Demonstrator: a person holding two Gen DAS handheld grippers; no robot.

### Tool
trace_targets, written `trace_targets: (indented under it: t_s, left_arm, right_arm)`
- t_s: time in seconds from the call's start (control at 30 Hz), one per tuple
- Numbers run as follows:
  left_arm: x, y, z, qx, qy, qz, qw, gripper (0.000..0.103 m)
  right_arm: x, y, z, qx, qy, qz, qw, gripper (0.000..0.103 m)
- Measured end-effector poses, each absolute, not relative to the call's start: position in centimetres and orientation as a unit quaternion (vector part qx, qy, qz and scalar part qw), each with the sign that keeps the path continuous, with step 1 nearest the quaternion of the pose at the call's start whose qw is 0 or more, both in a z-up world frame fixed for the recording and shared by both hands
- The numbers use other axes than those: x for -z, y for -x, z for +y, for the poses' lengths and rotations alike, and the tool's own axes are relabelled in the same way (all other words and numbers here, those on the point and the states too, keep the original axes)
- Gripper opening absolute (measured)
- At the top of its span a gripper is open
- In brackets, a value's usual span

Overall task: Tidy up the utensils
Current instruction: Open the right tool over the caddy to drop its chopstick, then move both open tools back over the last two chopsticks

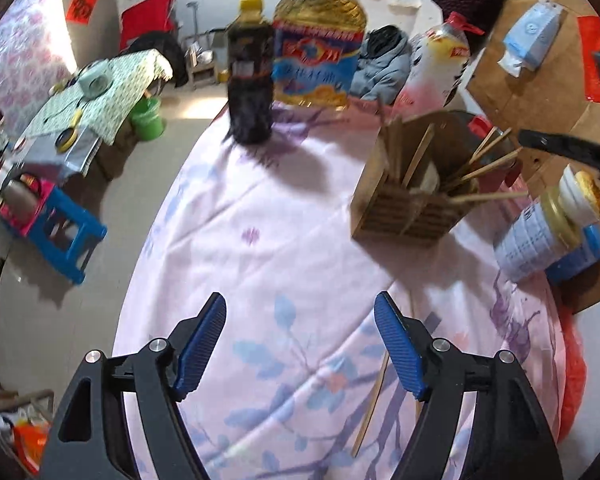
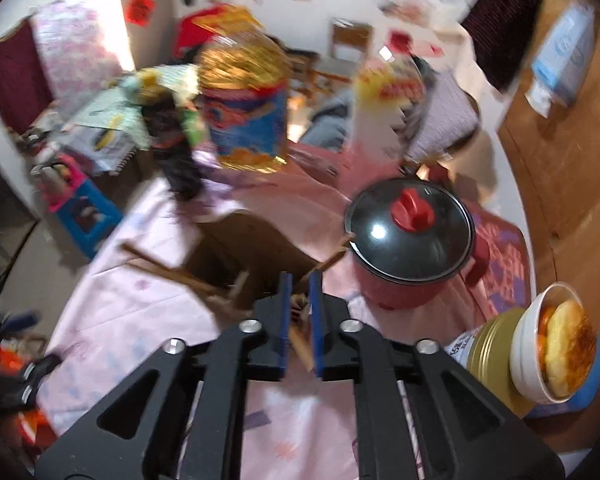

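Seen from the left wrist, the left gripper (image 1: 300, 344) hangs over the pink floral tablecloth (image 1: 260, 240) with its blue-padded fingers (image 1: 202, 344) spread wide and nothing between them. Far ahead of the left finger stands a dark sauce bottle (image 1: 249, 76) with a yellow cap, and just to its right a big jug of cooking oil (image 1: 318, 44). Beside the right finger, a single chopstick (image 1: 370, 404) lies flat on the cloth, partly hidden by that finger. Ahead and to the right of the fingers sits the wooden utensil holder (image 1: 412, 196), chopsticks fanning out of its compartments at loose angles. Further right, a labelled tin (image 1: 540, 236) carries a white bowl with a bun on its lid. From the right wrist the picture is smeared by motion. The right gripper (image 2: 300, 316) has its fingers drawn narrow, pinched on a wooden chopstick (image 2: 302, 346) that runs slantwise between the pads. Left of and just beyond the fingertips is the utensil holder (image 2: 244, 248), blurred, with sticks jutting leftward. Ahead to the right stands a red pot (image 2: 410, 276) under a glass lid with a red knob, and at far right the bun in its white bowl (image 2: 556, 344) on the tin.
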State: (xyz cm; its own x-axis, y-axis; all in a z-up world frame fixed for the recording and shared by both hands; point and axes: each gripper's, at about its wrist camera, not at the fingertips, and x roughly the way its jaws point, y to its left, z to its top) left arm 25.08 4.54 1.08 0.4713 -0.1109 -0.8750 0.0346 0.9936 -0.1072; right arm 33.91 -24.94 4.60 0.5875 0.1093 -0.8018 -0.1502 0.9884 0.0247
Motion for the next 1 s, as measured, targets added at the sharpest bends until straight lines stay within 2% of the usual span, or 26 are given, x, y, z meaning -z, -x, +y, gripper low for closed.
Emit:
trace_targets:
  t_s: [0.13, 0.2, 0.33, 0.47, 0.57, 0.67, 0.8, 1.0]
  left_arm:
    - [-0.6, -23.5, 4.7, 0.027, 0.024, 0.516, 0.856, 0.081]
    - [-0.6, -23.2, 4.5, 0.026, 0.012, 0.513, 0.858, 0.081]
    - [-0.5, -22.6, 3.4, 0.042, 0.003, 0.513, 0.858, 0.081]
    - [-0.5, -21.7, 1.9, 0.065, -0.01, 0.508, 0.859, 0.081]
    - [-0.6, -20.7, 0.7, 0.083, -0.018, 0.505, 0.859, 0.084]
    - [-0.5, -19.9, 0.1, 0.094, -0.024, 0.503, 0.859, 0.086]
    - [0.2, -18.3, -0.6, 0.098, -0.039, 0.5, 0.859, 0.087]
    - [3.4, -15.8, -1.0, 0.062, -0.094, 0.48, 0.87, 0.088]
  right_arm:
    - [-5.8, -30.2, -25.7, -0.087, -0.019, 0.412, 0.907, 0.018]
    - [-6.2, -28.2, -26.1, -0.085, -0.026, 0.402, 0.911, 0.023]
    - [-6.3, -24.1, -27.4, -0.074, -0.04, 0.396, 0.914, 0.027]
    - [-5.5, -20.1, -28.5, -0.053, -0.063, 0.392, 0.916, 0.038]
    - [-4.3, -17.3, -28.5, -0.04, -0.076, 0.393, 0.915, 0.045]
    - [-2.9, -15.1, -28.1, -0.032, -0.085, 0.398, 0.913, 0.047]
    - [-0.8, -11.9, -27.2, -0.02, -0.093, 0.388, 0.917, 0.058]
    - [4.1, -7.9, -25.7, -0.004, -0.085, 0.391, 0.917, 0.062]
